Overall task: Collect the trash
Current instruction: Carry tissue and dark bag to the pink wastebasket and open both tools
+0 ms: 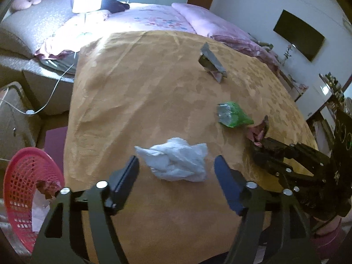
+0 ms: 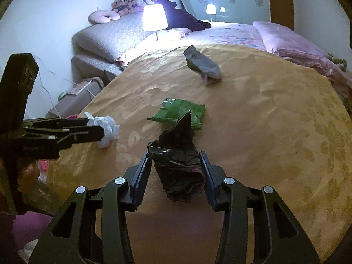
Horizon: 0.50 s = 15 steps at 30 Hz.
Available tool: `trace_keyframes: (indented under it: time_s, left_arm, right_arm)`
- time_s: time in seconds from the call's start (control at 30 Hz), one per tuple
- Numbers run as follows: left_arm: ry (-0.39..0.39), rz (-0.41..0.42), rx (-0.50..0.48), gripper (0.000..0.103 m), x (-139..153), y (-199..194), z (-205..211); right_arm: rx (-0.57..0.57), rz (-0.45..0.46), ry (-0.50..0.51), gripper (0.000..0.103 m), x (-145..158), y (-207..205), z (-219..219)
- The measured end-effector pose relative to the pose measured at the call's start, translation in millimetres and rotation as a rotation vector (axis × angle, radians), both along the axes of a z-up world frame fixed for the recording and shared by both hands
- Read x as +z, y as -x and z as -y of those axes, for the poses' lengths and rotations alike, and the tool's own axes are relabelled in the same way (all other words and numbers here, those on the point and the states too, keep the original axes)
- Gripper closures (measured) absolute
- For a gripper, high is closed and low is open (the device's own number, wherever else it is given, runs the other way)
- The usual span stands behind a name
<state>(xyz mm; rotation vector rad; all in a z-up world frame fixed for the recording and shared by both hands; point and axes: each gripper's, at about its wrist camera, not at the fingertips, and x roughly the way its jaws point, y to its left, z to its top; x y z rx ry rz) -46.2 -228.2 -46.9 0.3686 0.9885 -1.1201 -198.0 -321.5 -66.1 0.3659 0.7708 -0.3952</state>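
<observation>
Left tongs (image 1: 176, 165) stood wide around the white tissue (image 1: 176, 159), right tongs (image 2: 176, 165) gripped the dark wrapper (image 2: 176, 165); closing squarely on the tissue's bulk was advisable.

No text, label or number can be read anywhere. Faint marks on the black handheld gripper body (image 2: 33, 148) beside the crumpled white tissue (image 2: 107, 127) are too blurred to make out.

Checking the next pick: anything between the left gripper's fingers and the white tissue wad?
Nothing. In the left wrist view only bare tablecloth separates the open left gripper from the white tissue wad, which sits partly between the fingers.
</observation>
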Motion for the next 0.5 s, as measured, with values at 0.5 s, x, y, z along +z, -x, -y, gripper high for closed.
trace_keyframes:
  time_s: [0.5]
  left_arm:
    - [-0.020,0.128,-0.013,0.063,-4.5,8.3,9.9]
  right_arm:
    - [0.000,-0.010,0.000,0.060,-4.7,-4.1,-2.4]
